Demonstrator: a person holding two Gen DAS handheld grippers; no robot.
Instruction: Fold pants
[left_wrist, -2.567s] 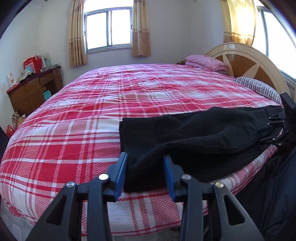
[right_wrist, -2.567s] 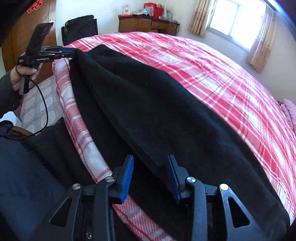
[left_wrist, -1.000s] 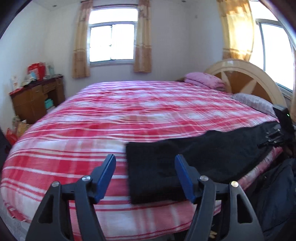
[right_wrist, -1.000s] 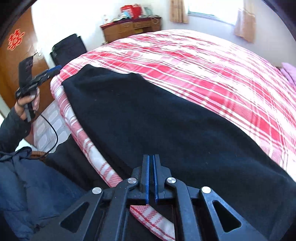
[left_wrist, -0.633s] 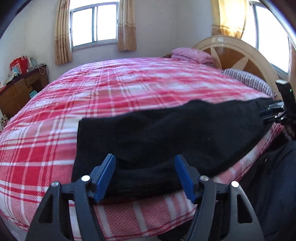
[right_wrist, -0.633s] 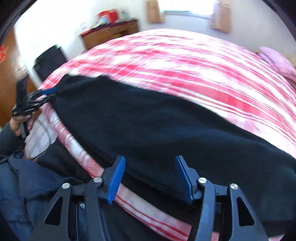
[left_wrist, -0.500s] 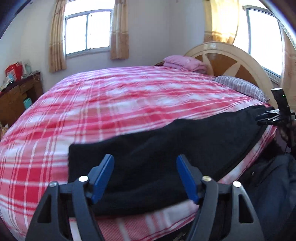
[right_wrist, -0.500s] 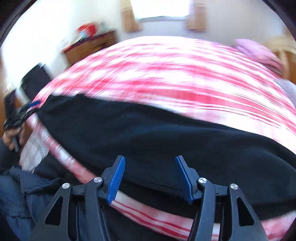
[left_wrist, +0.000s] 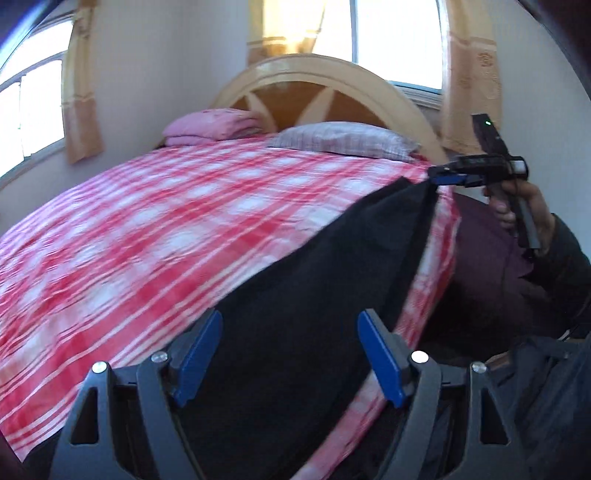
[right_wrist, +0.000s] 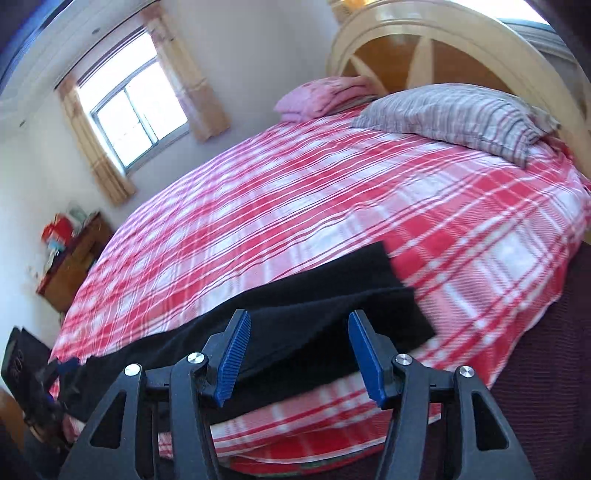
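The black pants (left_wrist: 325, 280) lie along the near edge of the red plaid bed (left_wrist: 184, 221). In the left wrist view my left gripper (left_wrist: 290, 356) is open, its blue pads just above the pants' near end. My right gripper (left_wrist: 445, 177) shows at the far end, beside the pants' corner. In the right wrist view my right gripper (right_wrist: 299, 350) is open over the pants' end (right_wrist: 332, 306), which has two offset layers. The left gripper (right_wrist: 55, 369) shows small and blurred at the far left end of the pants.
A grey striped pillow (right_wrist: 454, 114) and folded pink bedding (right_wrist: 321, 96) lie by the arched wooden headboard (left_wrist: 325, 85). A wooden dresser (right_wrist: 70, 258) stands by the far wall. My dark-clothed body (left_wrist: 535, 350) is close beside the bed's edge.
Both grippers swung round to face the headboard end of the bed. The right gripper opened after being shut a second ago. The left gripper stayed open.
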